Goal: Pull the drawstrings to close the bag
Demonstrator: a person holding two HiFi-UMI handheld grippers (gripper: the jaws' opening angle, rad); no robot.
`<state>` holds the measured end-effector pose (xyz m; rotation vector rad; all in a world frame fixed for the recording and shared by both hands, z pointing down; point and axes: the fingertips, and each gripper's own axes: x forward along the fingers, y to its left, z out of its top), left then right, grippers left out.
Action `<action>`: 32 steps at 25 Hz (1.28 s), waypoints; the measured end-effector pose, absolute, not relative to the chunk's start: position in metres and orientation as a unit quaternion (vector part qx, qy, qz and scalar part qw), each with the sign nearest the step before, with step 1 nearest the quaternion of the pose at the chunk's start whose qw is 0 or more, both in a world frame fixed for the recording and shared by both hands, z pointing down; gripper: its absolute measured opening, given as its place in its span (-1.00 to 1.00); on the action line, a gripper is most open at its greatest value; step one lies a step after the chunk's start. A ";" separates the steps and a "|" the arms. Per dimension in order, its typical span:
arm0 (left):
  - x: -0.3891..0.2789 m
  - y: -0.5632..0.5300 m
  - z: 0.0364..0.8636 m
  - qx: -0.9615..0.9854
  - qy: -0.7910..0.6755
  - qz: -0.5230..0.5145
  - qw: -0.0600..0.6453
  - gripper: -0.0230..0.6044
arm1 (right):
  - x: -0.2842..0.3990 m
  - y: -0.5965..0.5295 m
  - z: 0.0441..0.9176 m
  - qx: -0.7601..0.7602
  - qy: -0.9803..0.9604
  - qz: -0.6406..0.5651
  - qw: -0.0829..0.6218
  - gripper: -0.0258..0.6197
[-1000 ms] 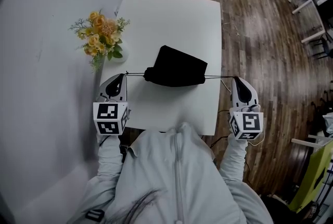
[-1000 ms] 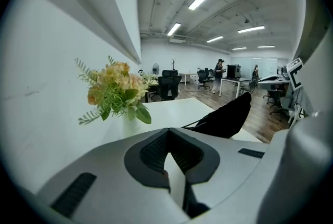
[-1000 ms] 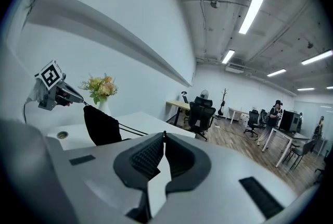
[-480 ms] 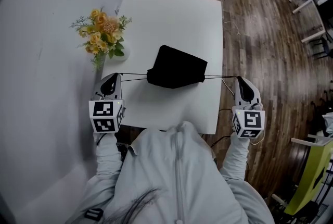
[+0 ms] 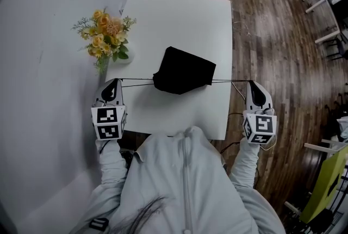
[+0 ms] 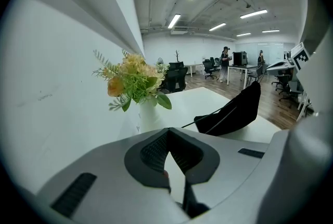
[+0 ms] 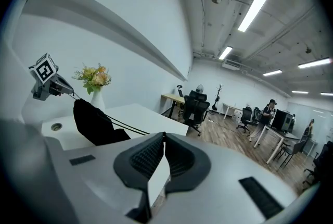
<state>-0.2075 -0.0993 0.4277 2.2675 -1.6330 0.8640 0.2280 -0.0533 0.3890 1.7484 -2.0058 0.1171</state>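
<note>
Head view: black bag lies mid-frame on the white table, with a taut string out each side. The left drawstring runs to the left gripper at the table's left edge, the right drawstring to the right gripper just off the right edge. Both gripper views show pads pressed together and the cord leading straight into the tips, so each gripper pinches its string. Only these low views show one end of the bag rearing off the tabletop; from above it looks flat. The right gripper view shows its string as two strands and the left gripper's marker cube at far left. Flowers stand left of the bag
</note>
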 end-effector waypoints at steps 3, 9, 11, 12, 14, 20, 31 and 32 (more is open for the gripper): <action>-0.211 -0.098 0.429 0.767 -0.557 0.301 0.105 -0.85 | 0.231 -0.053 0.391 0.640 -0.730 0.045 0.237 -0.83; -0.218 -0.098 0.430 0.760 -0.562 0.309 0.105 -0.85 | 0.238 -0.054 0.394 0.642 -0.727 0.049 0.237 -0.83; -0.220 -0.098 0.431 0.758 -0.564 0.311 0.104 -0.85 | 0.239 -0.055 0.395 0.643 -0.727 0.050 0.236 -0.84; -0.221 -0.098 0.431 0.757 -0.565 0.312 0.103 -0.85 | 0.240 -0.055 0.395 0.643 -0.727 0.050 0.235 -0.83; -0.223 -0.098 0.431 0.755 -0.567 0.314 0.103 -0.85 | 0.242 -0.056 0.396 0.644 -0.727 0.052 0.234 -0.84; -0.229 -0.097 0.433 0.751 -0.569 0.318 0.105 -0.85 | 0.247 -0.055 0.398 0.646 -0.726 0.060 0.230 -0.84; -0.236 -0.096 0.437 0.748 -0.569 0.324 0.109 -0.85 | 0.256 -0.052 0.405 0.648 -0.721 0.070 0.234 -0.84; -0.236 -0.096 0.437 0.748 -0.569 0.325 0.110 -0.85 | 0.257 -0.051 0.406 0.649 -0.720 0.071 0.234 -0.84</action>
